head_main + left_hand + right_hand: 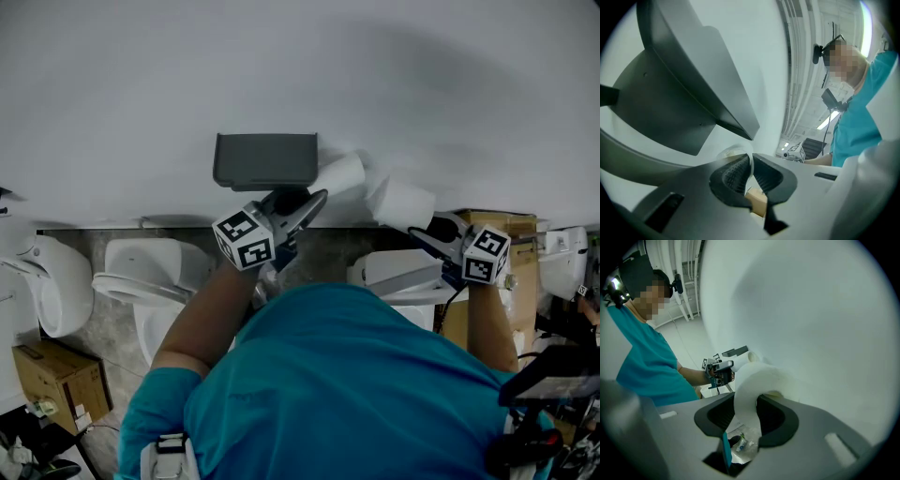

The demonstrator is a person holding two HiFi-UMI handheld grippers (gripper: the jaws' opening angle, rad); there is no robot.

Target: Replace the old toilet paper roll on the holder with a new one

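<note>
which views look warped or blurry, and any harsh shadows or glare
Both gripper views: fisheye bending, black corners, close foreground soft. Head view: flat even light, only faint soft shading on the wall around the holder, no glare.

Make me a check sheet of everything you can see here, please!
Surface: plain white wall; no table seen.
Job's things: grey holder on the wall; old roll at its right end; new roll further right.
Clutter: cardboard box on the floor.
Grippers: left tongs shut on old roll's wall; right tongs shut on new roll's wall.
Cables: thin dark lead under the right hand.
Surroundings: toilets below the wall.
</note>
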